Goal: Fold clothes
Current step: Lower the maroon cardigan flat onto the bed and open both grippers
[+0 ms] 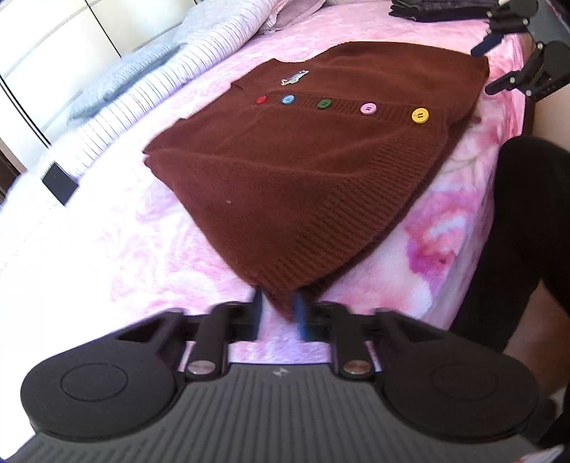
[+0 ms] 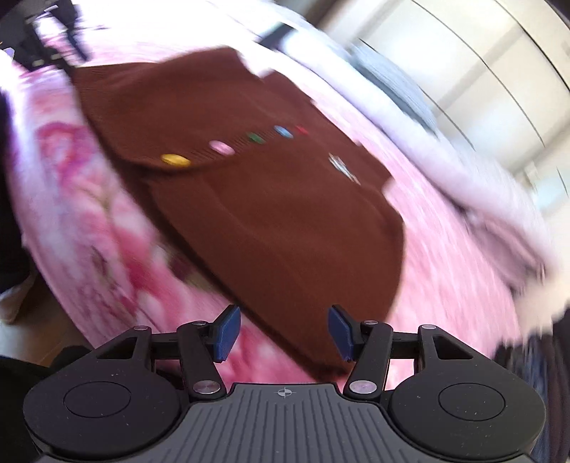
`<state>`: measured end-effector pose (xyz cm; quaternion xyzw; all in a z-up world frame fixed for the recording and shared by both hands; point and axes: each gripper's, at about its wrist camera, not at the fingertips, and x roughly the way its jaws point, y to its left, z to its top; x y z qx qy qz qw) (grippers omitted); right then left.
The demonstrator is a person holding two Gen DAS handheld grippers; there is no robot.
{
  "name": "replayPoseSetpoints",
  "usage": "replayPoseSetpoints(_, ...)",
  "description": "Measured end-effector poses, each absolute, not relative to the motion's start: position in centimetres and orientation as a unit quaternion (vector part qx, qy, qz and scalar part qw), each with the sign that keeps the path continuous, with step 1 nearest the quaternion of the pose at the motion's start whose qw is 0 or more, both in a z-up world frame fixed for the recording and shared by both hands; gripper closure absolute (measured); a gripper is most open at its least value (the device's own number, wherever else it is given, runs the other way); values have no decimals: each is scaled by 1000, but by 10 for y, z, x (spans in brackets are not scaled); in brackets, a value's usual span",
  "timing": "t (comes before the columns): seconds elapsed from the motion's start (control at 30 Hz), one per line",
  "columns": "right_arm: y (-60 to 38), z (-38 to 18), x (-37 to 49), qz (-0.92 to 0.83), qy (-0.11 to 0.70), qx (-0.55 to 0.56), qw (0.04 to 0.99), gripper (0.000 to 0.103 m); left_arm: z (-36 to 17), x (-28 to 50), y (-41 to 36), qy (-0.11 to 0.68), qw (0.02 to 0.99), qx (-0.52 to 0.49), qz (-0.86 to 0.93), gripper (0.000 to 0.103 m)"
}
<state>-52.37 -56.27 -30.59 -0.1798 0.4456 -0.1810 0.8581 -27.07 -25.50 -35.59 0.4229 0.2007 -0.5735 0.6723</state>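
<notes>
A brown knit cardigan (image 1: 302, 156) with a row of coloured buttons (image 1: 368, 108) and a small silver patch lies flat on the pink bed cover (image 1: 117, 249). My left gripper (image 1: 278, 313) is narrowed on the near corner of the cardigan's ribbed hem, which runs between the blue pads. My right gripper (image 2: 284, 331) is open, its blue pads wide apart over the other edge of the cardigan (image 2: 256, 199), not touching it as far as I can tell. The right gripper also shows in the left wrist view (image 1: 498, 53) at the far side of the cardigan.
Striped white and grey bedding (image 1: 149, 82) is piled along the far side of the bed. A stack of folded dark clothes (image 1: 438, 9) sits at the far end. A person's dark-clad leg (image 1: 527, 231) stands by the bed edge. A white wardrobe (image 2: 481, 53) is behind.
</notes>
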Motion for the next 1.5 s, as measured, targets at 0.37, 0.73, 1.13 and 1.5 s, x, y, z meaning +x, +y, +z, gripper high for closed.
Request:
replayPoseSetpoints(0.37,-637,-297,-556,-272,383,59,881,57,-352,-280,-244,194,675,433,-565,103)
replayPoseSetpoints(0.73,-633,-284,-566,-312,418,22,853,97,-352,-276,-236,230,681,420,-554,103)
replayPoseSetpoints(1.13,-559,-258,-509,-229,406,-41,884,80,-317,-227,-222,244,721,350,-546,97)
replayPoseSetpoints(1.5,-504,-270,-404,-99,387,-84,913,80,-336,-158,-373,228,703,312,-597,95)
